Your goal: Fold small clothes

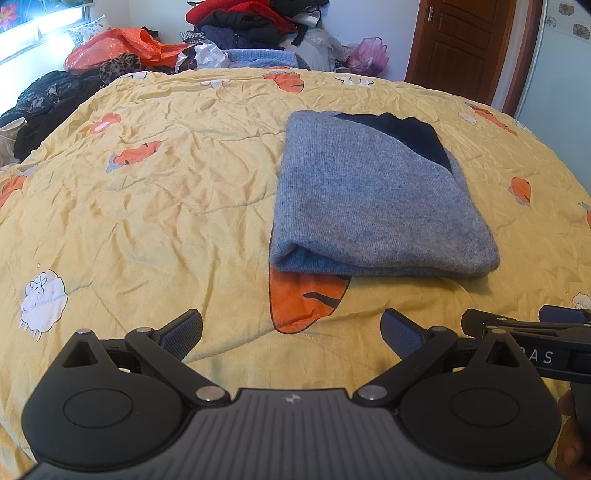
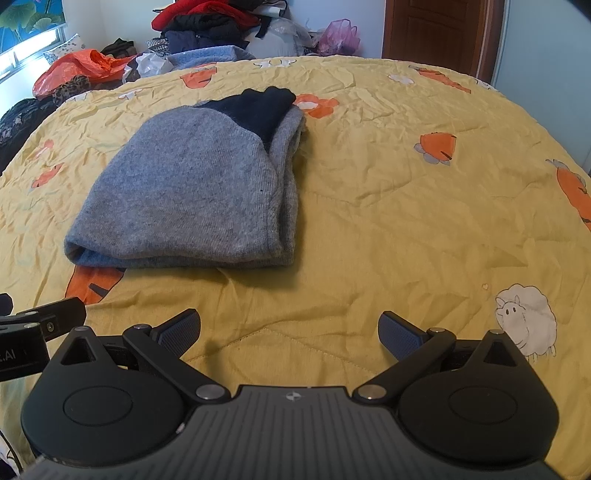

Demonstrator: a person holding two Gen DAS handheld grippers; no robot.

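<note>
Left wrist view: the left gripper (image 1: 291, 332) is held above a yellow quilt (image 1: 147, 206) on the bed, its fingers (image 1: 183, 332) spread wide with nothing between them. A folded grey sweater (image 1: 369, 206) (a dark navy patch (image 1: 413, 136) is seen at its far end) lies flat on the quilt ahead and to the right, apart from the gripper. From the right wrist view, the right gripper (image 2: 290, 330) is likewise spread wide and empty, the sweater lying ahead to its left. Heaped clothes (image 2: 207, 26), possibly unsorted laundry, are seen beyond the bed.
</note>
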